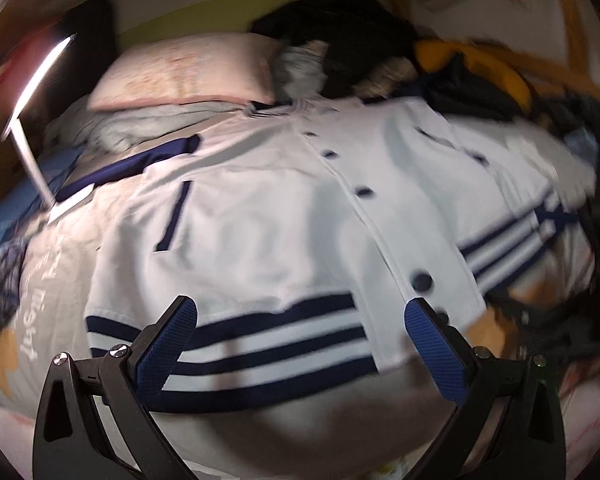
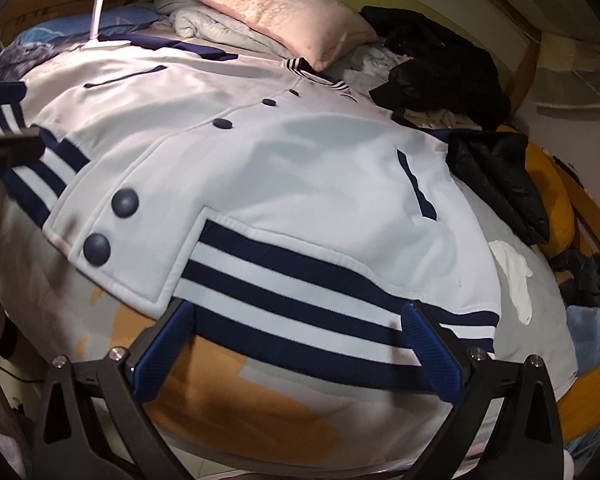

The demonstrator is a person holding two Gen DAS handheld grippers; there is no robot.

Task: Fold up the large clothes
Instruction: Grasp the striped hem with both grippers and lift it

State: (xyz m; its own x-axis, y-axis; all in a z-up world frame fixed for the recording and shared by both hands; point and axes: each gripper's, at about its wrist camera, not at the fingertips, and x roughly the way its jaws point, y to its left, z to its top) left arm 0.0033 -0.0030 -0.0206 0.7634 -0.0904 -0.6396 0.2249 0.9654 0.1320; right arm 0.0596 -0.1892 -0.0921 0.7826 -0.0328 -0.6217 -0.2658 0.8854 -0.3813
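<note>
White jacket (image 2: pixel 284 168) lies buttoned, front-up, flat across the bed (image 2: pixel 260 412), hem nearest, so both grippers, left gripper (image 1: pixel 300 344) and right gripper (image 2: pixel 300 344), jaws spread and holding nothing, hang over the striped hem (image 2: pixel 300 300), likely to grab it.

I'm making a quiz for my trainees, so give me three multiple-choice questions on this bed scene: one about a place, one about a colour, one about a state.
1. Where does the pink pillow lie?
A. beyond the jacket's collar
B. on the striped hem
C. on the floor

2. What colour are the snap buttons on the white jacket?
A. red
B. dark navy
C. yellow

3. How do both hand-held grippers stand?
A. shut on the hem
B. shut on a sleeve
C. open

Key: 1 A, the pillow sits past the collar at the bed's head. 2 B, the snaps match the navy stripes. 3 C, the left hand-held gripper and right hand-held gripper show spread jaws near the striped hem.
</note>
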